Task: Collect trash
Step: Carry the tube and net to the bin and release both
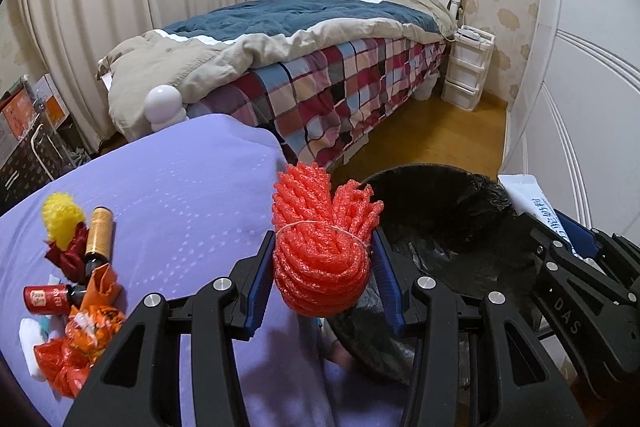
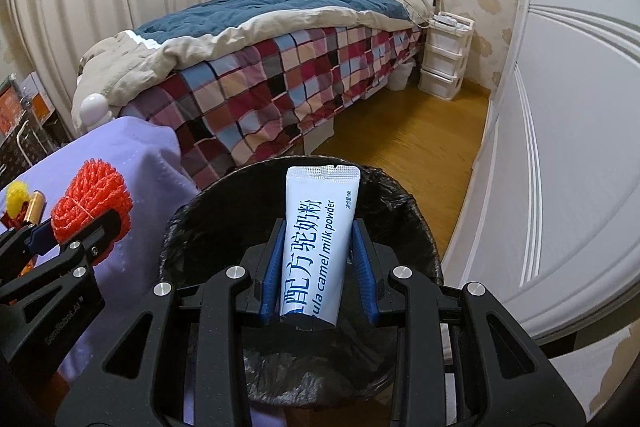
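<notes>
Jaws first, left wrist view: your left gripper [image 1: 322,269] is clamped on the red foam net [image 1: 320,247] at the edge of the purple cloth [image 1: 180,195], beside the bin [image 1: 440,195]; wrappers and small bottles [image 1: 76,279] are left. Right wrist view: your right gripper [image 2: 318,267] grips the milk powder sachet [image 2: 316,243] right over the bin, not dropped yet. Judged early in the task.
</notes>
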